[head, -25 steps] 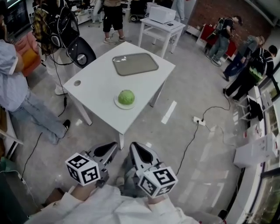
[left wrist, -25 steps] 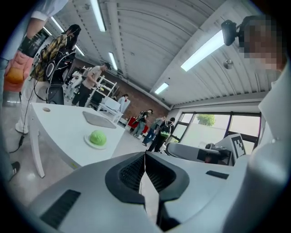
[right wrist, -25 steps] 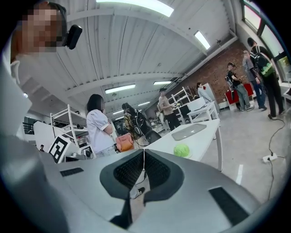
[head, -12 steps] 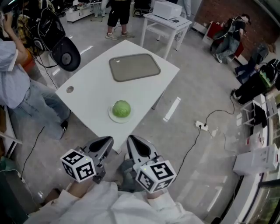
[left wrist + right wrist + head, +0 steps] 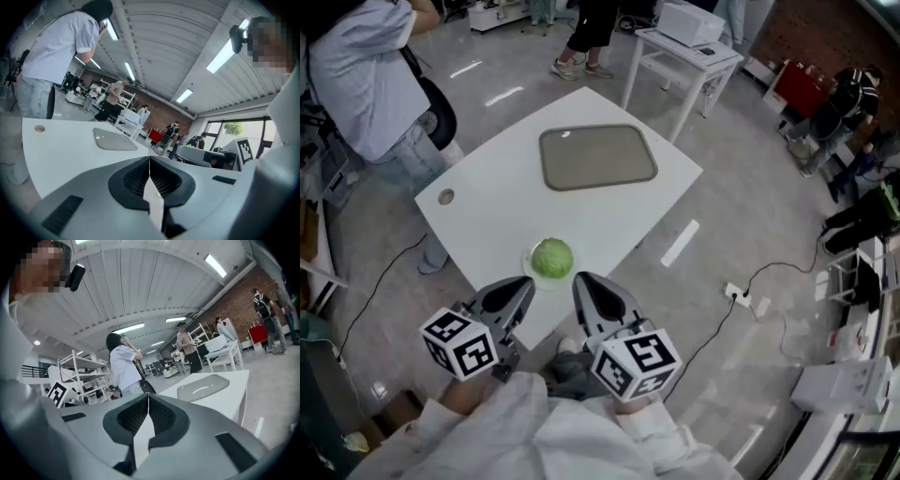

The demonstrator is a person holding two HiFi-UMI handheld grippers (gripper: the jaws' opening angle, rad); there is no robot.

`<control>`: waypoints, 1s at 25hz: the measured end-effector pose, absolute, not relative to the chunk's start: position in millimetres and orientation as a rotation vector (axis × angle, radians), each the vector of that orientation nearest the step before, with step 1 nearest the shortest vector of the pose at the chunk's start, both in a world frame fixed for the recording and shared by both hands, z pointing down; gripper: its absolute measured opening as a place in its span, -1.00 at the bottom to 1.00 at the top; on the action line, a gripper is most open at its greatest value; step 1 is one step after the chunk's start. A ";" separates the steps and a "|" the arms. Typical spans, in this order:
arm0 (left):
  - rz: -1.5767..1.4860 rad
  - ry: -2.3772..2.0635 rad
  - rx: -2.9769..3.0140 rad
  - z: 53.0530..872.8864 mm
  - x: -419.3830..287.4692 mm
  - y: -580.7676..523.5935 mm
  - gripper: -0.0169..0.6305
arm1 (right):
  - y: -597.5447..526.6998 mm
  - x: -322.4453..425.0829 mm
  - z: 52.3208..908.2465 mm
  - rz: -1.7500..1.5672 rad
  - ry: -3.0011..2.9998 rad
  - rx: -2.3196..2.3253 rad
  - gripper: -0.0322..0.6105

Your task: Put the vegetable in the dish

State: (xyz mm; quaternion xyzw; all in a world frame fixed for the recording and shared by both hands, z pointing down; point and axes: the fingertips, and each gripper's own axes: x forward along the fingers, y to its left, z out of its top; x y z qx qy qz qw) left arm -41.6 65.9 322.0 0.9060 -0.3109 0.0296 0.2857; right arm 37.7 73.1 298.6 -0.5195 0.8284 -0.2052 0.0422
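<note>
Your white worktop [image 5: 487, 225] stands on a grey workshop floor [image 5: 741, 216]. The cabbage [image 5: 551, 258] sits on a small plate [image 5: 529, 266] at the worktop's near corner; it is round, with no long axis. The grey dish [image 5: 598, 157] lies at 1 o'clock from it, well apart. A person [image 5: 375, 75] stands at 10 o'clock. Your left claw [image 5: 525, 286] and right claw [image 5: 583, 281] are closed and empty, near the cabbage.

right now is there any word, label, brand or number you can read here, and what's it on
No readable words, brands or numbers in any view.
marker cube on the left gripper: black-and-white square pattern only, no letters or digits.
marker cube on the right gripper: the same.
</note>
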 end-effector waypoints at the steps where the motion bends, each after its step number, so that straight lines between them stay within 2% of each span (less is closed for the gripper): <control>1: 0.077 -0.843 2.416 323.1 -40.7 61.8 -0.92 | 67.5 38.3 300.4 -0.635 2.544 -1.579 -0.86; 25: 0.164 -0.847 2.306 353.6 -67.1 18.7 -0.92 | 31.7 24.4 332.6 -0.819 2.535 -1.645 -0.86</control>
